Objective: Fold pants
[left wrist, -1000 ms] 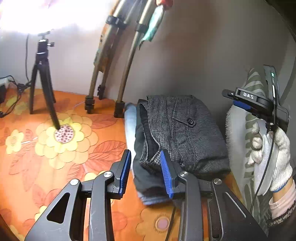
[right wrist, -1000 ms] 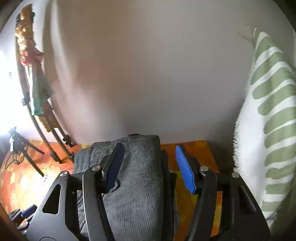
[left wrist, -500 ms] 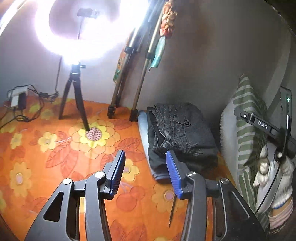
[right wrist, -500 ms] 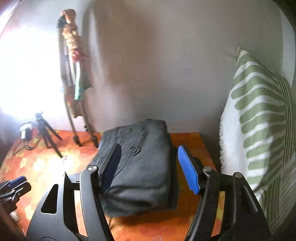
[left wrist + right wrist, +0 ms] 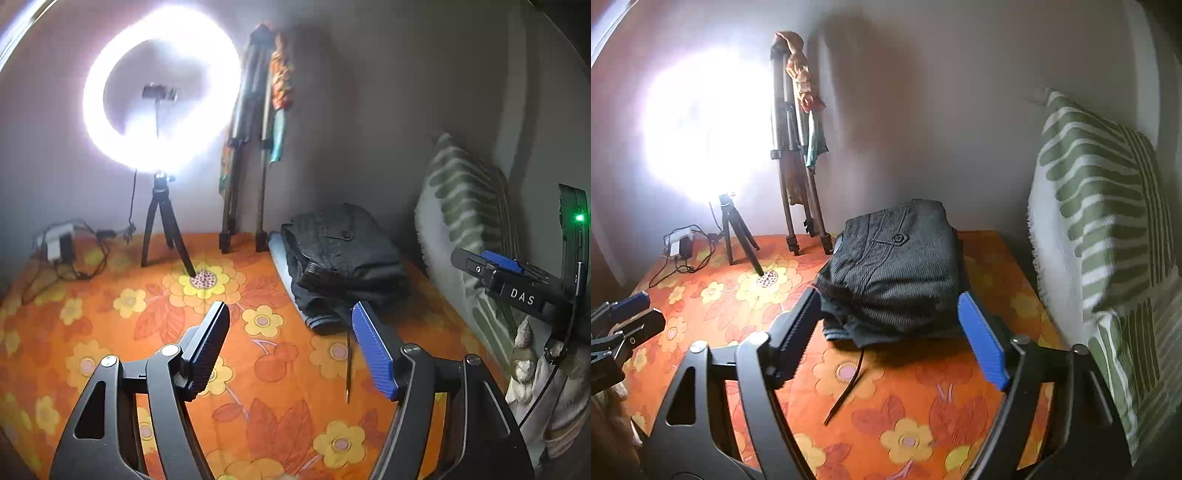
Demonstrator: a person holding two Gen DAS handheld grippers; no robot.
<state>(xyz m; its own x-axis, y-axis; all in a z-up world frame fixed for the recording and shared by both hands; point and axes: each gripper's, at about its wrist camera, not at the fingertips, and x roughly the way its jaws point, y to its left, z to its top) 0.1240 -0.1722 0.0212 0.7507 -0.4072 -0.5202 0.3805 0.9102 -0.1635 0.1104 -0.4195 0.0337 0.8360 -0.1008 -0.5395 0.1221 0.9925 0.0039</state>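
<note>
The dark grey pants (image 5: 343, 254) lie folded in a neat stack at the far right of the orange flowered bedsheet (image 5: 110, 314); in the right wrist view the pants (image 5: 894, 269) show a buttoned back pocket on top. A dark drawstring (image 5: 846, 387) trails from the stack toward me. My left gripper (image 5: 291, 347) is open and empty, held above the sheet, short of the stack. My right gripper (image 5: 890, 339) is open and empty, just in front of the stack and apart from it.
A lit ring light on a small tripod (image 5: 162, 229) stands at the back left, with cables and a charger (image 5: 59, 247) beside it. Folded tripods (image 5: 243, 206) lean on the wall. A green striped pillow (image 5: 1100, 229) stands at the right.
Both grippers have pulled back and up from the folded stack, which now looks smaller and farther away. Both stay open. The stack has not moved.
</note>
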